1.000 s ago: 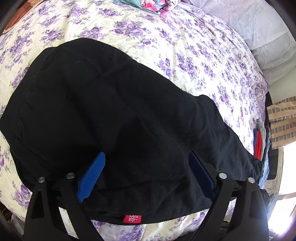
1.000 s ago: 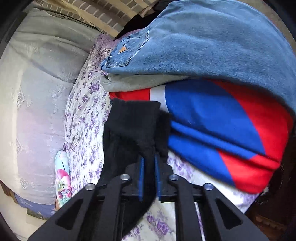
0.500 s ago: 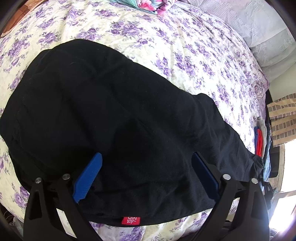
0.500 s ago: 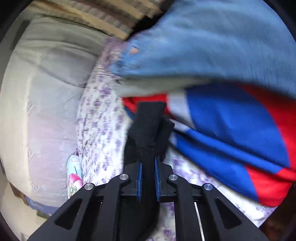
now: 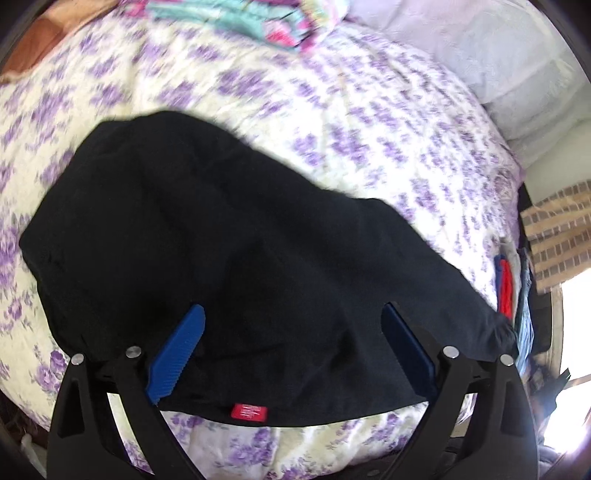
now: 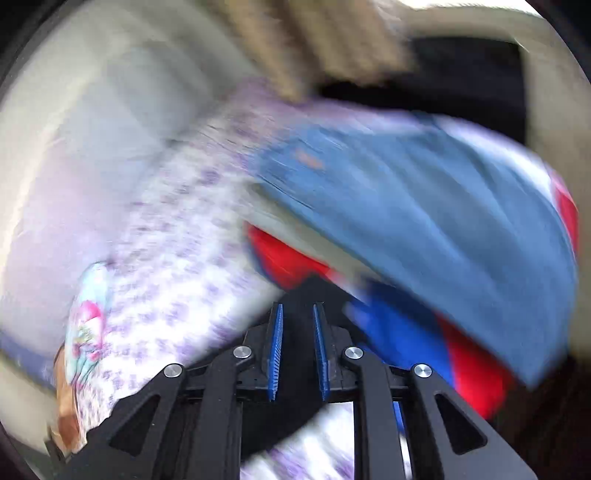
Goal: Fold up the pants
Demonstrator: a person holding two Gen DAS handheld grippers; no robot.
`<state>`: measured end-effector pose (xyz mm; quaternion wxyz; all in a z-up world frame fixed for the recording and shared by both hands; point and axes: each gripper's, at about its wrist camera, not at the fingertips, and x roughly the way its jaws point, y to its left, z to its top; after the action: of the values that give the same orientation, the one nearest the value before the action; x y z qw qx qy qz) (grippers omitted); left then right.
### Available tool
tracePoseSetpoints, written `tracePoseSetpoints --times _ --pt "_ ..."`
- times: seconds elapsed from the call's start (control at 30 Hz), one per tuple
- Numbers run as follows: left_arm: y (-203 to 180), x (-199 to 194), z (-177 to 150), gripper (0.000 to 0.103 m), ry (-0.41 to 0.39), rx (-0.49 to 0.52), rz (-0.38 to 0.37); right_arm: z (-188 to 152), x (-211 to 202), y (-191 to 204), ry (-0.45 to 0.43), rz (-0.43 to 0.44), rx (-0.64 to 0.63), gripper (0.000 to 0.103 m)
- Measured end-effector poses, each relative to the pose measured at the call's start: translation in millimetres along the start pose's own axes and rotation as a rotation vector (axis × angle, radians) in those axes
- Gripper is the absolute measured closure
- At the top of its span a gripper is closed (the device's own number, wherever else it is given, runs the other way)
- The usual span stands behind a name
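Note:
Black pants (image 5: 229, 258) lie spread on the purple-flowered bedspread (image 5: 369, 140), with a red label (image 5: 248, 411) at their near edge. My left gripper (image 5: 291, 325) is open above the pants' near part, blue pads wide apart, holding nothing. In the blurred right wrist view, my right gripper (image 6: 297, 325) is shut on the black pants' end (image 6: 295, 354), which fills the narrow gap between the blue pads (image 6: 275, 347) and hangs back under the gripper.
A stack of folded clothes, blue jeans (image 6: 424, 221) over a red and blue garment (image 6: 406, 332), sits at the bed's right edge (image 5: 506, 291). Pale pillows (image 5: 480, 55) lie at the head. A colourful folded cloth (image 5: 240, 18) lies far back.
My right gripper has swung up and back fast with the pants' end; the cloth that stuck out ahead of the fingers no longer shows. The left gripper has drawn back a little, still open.

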<state>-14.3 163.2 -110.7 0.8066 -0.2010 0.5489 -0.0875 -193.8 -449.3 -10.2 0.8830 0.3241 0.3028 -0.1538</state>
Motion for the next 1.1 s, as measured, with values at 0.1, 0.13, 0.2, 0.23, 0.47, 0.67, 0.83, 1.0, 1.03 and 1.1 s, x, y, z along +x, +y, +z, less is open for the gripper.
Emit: tracePoseSetpoints --times 0.1,0.13,0.2,0.23,0.47,0.67,0.83,1.0,1.03,1.1 --pt "-23.8 4.2 -3.2 0.010 0.004 0.077 -0.057 12.1 58.4 82.5 0.187 0.281 -0.137 0.064" --pt "-30.8 10.9 -6.8 0.010 0.024 0.110 -0.063 5.1 85.0 113.7 0.274 0.387 -0.174 0.063" --pt "-39.4 29.8 -18.9 0.010 0.069 0.171 -0.029 -21.9 136.8 173.1 0.455 0.518 -0.243 0.062" --pt "-37.3 39.1 -23.3 0.011 0.099 0.173 -0.002 -40.4 159.6 199.3 0.536 0.577 -0.259 0.062" --pt "2.9 24.2 -30.4 0.038 0.037 -0.027 -0.051 -166.7 252.4 247.4 0.970 0.432 -0.352 0.075" --pt "-0.7 -6.7 -39.3 0.033 -0.048 -0.051 -0.006 -124.0 230.1 291.4 0.948 0.668 -0.456 0.047" --pt "-1.8 4.9 -37.2 0.032 -0.024 -0.049 0.058 -148.4 304.6 326.4 1.118 0.682 -0.407 0.046" --pt "-5.7 13.8 -35.6 0.029 -0.027 -0.050 0.092 -171.6 327.0 350.8 1.248 0.716 -0.423 0.046" --pt "-13.2 18.6 -38.1 0.028 -0.026 -0.048 0.098 -173.3 325.7 353.5 1.266 0.722 -0.433 0.047" --pt "-19.5 23.1 -39.6 0.022 -0.023 -0.042 0.103 -181.3 321.9 359.9 1.297 0.729 -0.461 0.051"
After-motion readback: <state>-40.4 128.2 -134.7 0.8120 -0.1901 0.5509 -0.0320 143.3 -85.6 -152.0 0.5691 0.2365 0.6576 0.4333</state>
